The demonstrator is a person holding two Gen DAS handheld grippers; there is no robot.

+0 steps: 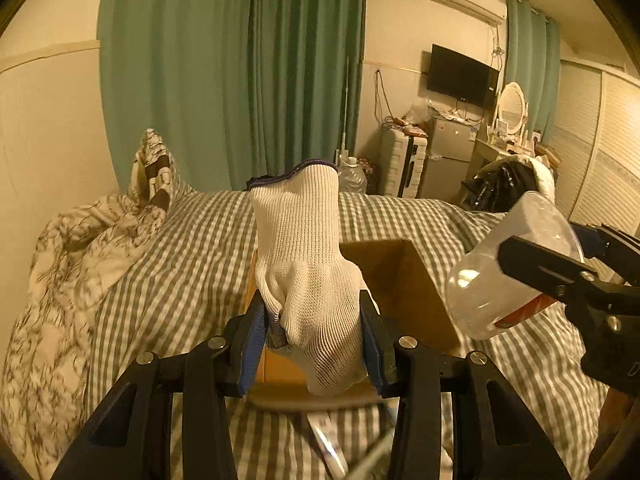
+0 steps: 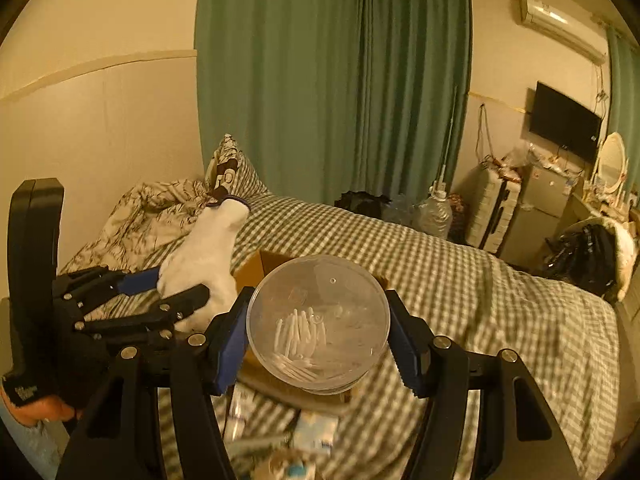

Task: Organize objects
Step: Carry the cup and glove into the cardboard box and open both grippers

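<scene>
My left gripper is shut on a white knit glove and holds it cuff-up above an open cardboard box on the bed. The glove also shows in the right wrist view, with the left gripper around it. My right gripper is shut on a clear round plastic container with white cotton swabs inside, held above the box. In the left wrist view the container and right gripper are at the right.
The bed has a green checked sheet and a rumpled patterned duvet at the left. Small packets lie on the sheet below the grippers. Green curtains, a suitcase, a fridge and a dresser stand beyond the bed.
</scene>
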